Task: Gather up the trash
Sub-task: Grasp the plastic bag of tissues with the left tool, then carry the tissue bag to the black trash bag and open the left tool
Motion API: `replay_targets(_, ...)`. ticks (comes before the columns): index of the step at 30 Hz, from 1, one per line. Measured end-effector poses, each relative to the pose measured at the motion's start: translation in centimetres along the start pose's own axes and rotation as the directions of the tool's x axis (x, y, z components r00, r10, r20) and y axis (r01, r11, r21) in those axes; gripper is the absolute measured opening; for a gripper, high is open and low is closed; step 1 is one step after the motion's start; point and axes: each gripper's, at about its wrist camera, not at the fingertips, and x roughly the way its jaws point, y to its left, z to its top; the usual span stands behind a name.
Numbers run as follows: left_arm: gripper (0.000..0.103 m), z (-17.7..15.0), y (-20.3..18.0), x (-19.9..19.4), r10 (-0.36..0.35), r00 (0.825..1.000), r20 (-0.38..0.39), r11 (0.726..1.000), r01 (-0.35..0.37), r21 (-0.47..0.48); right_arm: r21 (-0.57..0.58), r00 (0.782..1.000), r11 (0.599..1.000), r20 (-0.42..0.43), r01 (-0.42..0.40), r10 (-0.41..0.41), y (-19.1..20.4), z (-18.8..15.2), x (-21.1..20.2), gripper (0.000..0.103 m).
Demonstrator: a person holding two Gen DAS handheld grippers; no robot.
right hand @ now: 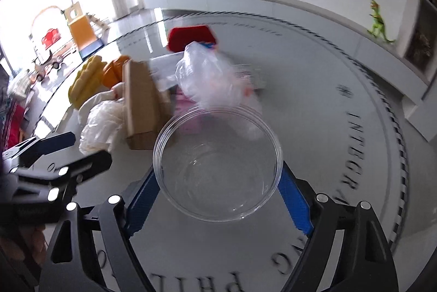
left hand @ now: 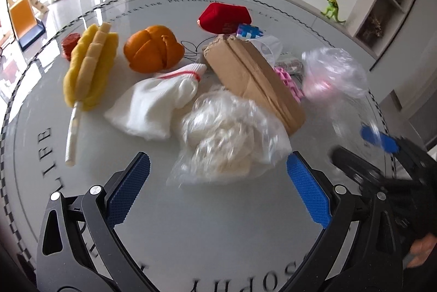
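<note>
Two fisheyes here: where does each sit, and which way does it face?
Left wrist: on the left gripper, angled down at the table and a crumpled plastic bag; own jaws open, right gripper and a bit of hand at right.
Right wrist: on the right gripper, angled down; jaws around a clear bowl; left gripper at left.
Shared: cardboard box, red box, green toy dinosaur.

We can read big letters on the round table (left hand: 218, 237): "LIFE", "Philosophy", and, mirrored through the glass, "PHIL".
</note>
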Motion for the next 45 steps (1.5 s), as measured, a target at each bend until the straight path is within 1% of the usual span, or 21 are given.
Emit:
replay_targets(1,0.096,0.2,0.0,0.3,-0.006,1.0,-0.002,1.0,0.006,-0.004,0.011,1.0,1.0,0.0,-0.015,0.015,-0.5,-0.3,-0.4,0.084)
replay_targets(2,0.086,0.4,0.0,0.7,-0.02,1.0,-0.003,1.0,0.02,-0.012,0.009,1.0,1.0,0.0,-0.018,0.018,-0.7,-0.3,-0.7,0.084)
replay_targets(3,0.059,0.7,0.3,1.0,-0.055,0.998,-0.006,0.998,0.055,-0.029,0.004,1.0,1.0,0.002,-0.015,0.015,-0.7,-0.5,-0.9,0.084)
replay_targets(4,0.048,0.8,0.5,1.1,-0.068,0.998,-0.013,0.997,0.068,-0.045,-0.002,1.0,1.0,0.005,-0.008,0.008,-0.8,-0.7,-1.2,0.084)
replay_targets(5,0.044,0.9,1.0,1.2,-0.078,0.997,-0.013,0.995,0.076,-0.069,-0.006,1.0,1.0,0.009,-0.009,0.009,-0.8,-0.8,-1.5,0.084)
replay_targets(6,0.036,0.9,1.2,1.1,-0.091,0.996,-0.008,0.993,0.09,-0.079,-0.006,1.0,1.0,0.01,-0.011,0.011,-0.7,-0.8,-1.6,0.084)
replay_targets(8,0.031,0.6,1.7,0.5,-0.096,0.995,0.002,0.992,0.096,-0.084,-0.005,1.0,1.0,0.014,-0.022,0.022,-0.4,-1.1,-2.1,0.084)
replay_targets(9,0.03,0.2,1.7,-0.2,-0.099,0.995,0.009,0.992,0.1,-0.076,-0.007,1.0,1.0,0.017,-0.026,0.026,-0.3,-1.1,-2.3,0.084)
replay_targets(13,0.029,-1.7,1.7,-3.3,-0.101,0.994,0.038,0.994,0.102,-0.033,-0.023,0.998,0.999,0.035,-0.045,0.046,0.9,-1.7,-3.9,0.084)
replay_targets(18,0.029,-4.8,2.4,-7.1,-0.101,0.992,0.076,0.994,0.103,-0.022,-0.044,0.996,0.997,0.063,-0.068,0.071,2.6,-2.7,-6.6,0.084)
replay_targets(23,0.029,-7.9,3.4,-10.3,-0.101,0.989,0.106,0.995,0.103,-0.014,-0.085,0.993,0.993,0.079,-0.086,0.093,5.0,-3.2,-8.1,0.084)
replay_targets(28,0.029,-10.6,5.2,-12.9,-0.07,0.989,0.13,0.996,0.075,-0.036,-0.151,0.986,0.98,0.08,-0.132,0.145,9.0,-3.7,-9.0,0.084)
replay_targets(31,0.029,-12.4,6.9,-14.6,-0.027,0.989,0.146,0.997,0.037,-0.065,-0.197,0.979,0.965,0.069,-0.174,0.191,11.9,-4.1,-9.1,0.084)
replay_targets(34,0.029,-14.3,9.2,-16.3,0.021,0.987,0.157,0.993,-0.003,-0.116,-0.25,0.969,0.943,0.05,-0.222,0.242,15.2,-4.7,-9.1,0.084)
replay_targets(36,0.029,-15.7,10.9,-17.5,0.066,0.984,0.163,0.987,-0.041,-0.153,-0.286,0.961,0.924,0.033,-0.256,0.276,17.7,-5.3,-9.1,0.084)
replay_targets(40,0.029,-19.1,14.0,-19.8,0.15,0.975,0.162,0.968,-0.111,-0.224,-0.364,0.933,0.866,-0.026,-0.342,0.358,23.0,-6.8,-8.8,0.084)
replay_targets(41,0.029,-19.8,14.5,-20.2,0.165,0.973,0.16,0.963,-0.124,-0.237,-0.384,0.924,0.847,-0.047,-0.368,0.38,24.6,-7.3,-8.7,0.084)
replay_targets(44,0.029,-22.9,17.0,-21.6,0.231,0.963,0.138,0.937,-0.183,-0.297,-0.434,0.892,0.786,-0.112,-0.44,0.438,28.7,-8.8,-8.8,0.084)
replay_targets(45,0.029,-24.2,18.0,-22.0,0.256,0.959,0.124,0.924,-0.205,-0.323,-0.448,0.884,0.769,-0.127,-0.457,0.451,29.8,-9.3,-8.9,0.084)
